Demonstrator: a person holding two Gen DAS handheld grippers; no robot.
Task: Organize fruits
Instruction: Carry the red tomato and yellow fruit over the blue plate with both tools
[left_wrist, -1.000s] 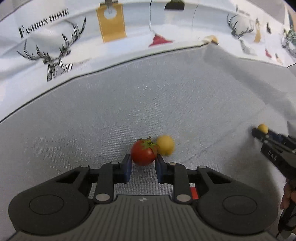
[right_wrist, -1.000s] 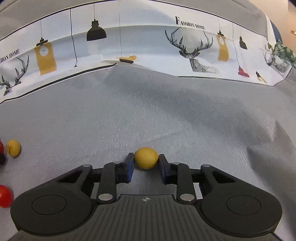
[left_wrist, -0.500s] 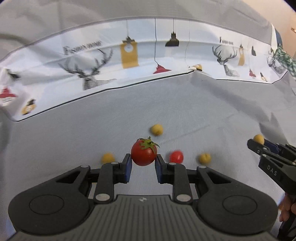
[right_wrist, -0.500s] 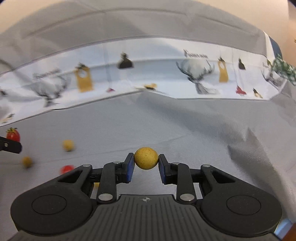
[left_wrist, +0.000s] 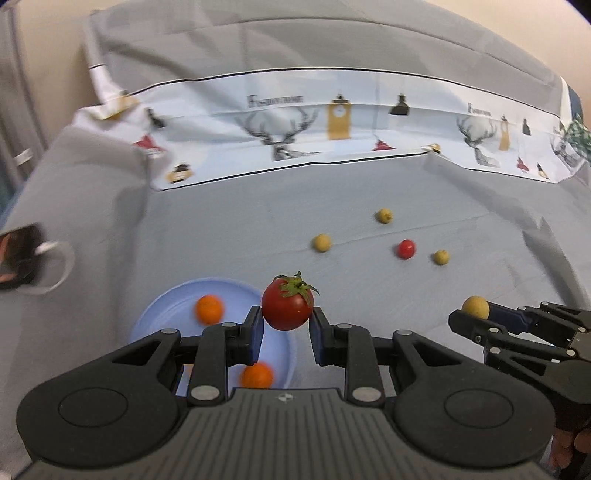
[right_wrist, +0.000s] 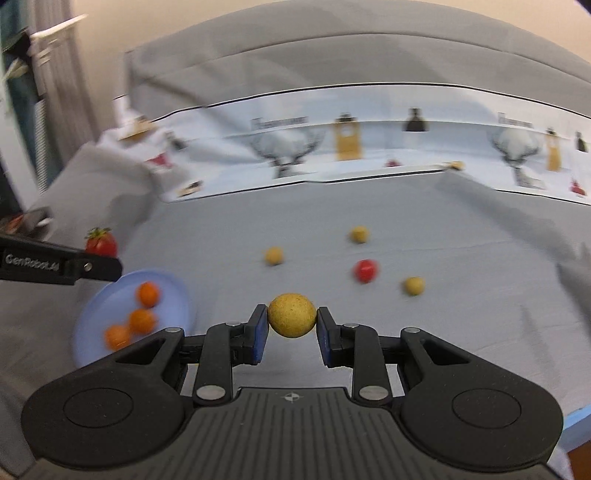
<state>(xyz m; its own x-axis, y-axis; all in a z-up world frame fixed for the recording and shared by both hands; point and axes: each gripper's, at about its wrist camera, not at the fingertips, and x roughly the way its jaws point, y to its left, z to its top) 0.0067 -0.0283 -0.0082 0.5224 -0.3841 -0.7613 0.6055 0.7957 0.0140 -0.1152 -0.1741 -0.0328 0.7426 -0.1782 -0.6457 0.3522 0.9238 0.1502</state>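
A: Fruits are lying scattered on the grey woven cloth (left_wrist: 229, 229). At far left a pale blue round plate (left_wrist: 173, 306) is carrying smooth orange balls (right_wrist: 147, 294), three of them showing in the right wrist view.

B: And the left gripper (left_wrist: 286, 328)?

A: Its blue pads are pinching a glossy red tomato (left_wrist: 287, 308) with a spiky green calyx, which is hanging in the air over the plate's right rim.

B: Farther right?

A: Three dull yellow round fruits (left_wrist: 322, 242) and one small shiny red one (left_wrist: 406, 248) are sitting loose on the cloth, well apart from the plate.

B: The right gripper (right_wrist: 291, 328)?

A: It is squeezing a matte, speckled yellow ball (right_wrist: 291, 315), holding it clear of the cloth. Behind everything, a white printed band (left_wrist: 369, 122) with deer heads and lamps is running across the fabric.
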